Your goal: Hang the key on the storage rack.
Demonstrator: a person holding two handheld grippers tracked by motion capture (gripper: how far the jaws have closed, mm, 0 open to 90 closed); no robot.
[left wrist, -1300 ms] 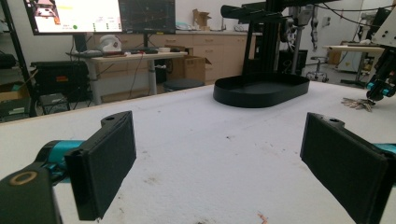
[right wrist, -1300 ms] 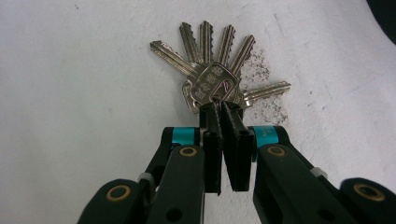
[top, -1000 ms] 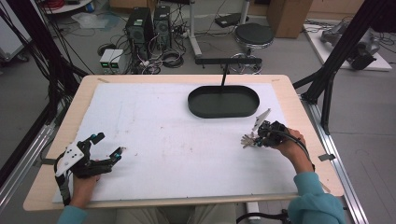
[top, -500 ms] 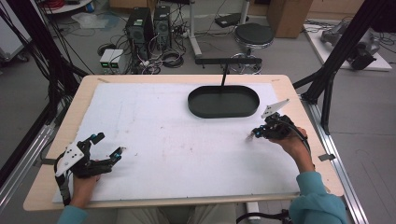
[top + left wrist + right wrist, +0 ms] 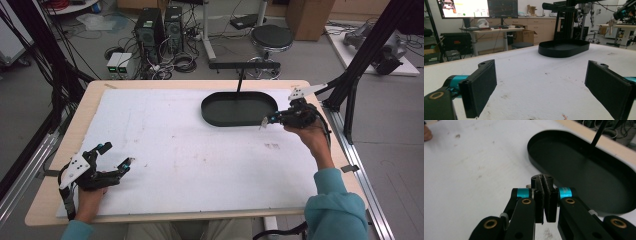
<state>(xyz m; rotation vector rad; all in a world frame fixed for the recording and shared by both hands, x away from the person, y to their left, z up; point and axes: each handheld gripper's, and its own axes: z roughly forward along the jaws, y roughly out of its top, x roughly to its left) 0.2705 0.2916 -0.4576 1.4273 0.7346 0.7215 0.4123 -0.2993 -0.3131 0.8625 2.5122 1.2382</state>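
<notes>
Black oval tray (image 5: 239, 109), shallow, matte, empty: upper centre of high view, on white stained table cover (image 5: 190, 150). Right gripper (image 5: 265, 121) just beside tray's right end, jaws pressed together (nothing visible between). Left gripper (image 5: 116, 156) lower left, jaws wide, flat black pads (image 5: 482, 86). Thin black post (image 5: 240, 80) behind tray.

Tray (image 5: 239, 109): black, plain, oval. Mat (image 5: 190, 150) under tray: white, with faint brown smudges toward the near side of the tray. Table edge (image 5: 95, 95) around mat: pale wood. Both grippers, left gripper (image 5: 102, 167) and right gripper (image 5: 545, 202): black, teal bands, brass-coloured pivots. Sleeve (image 5: 335, 205) near tray's right: teal.
</notes>
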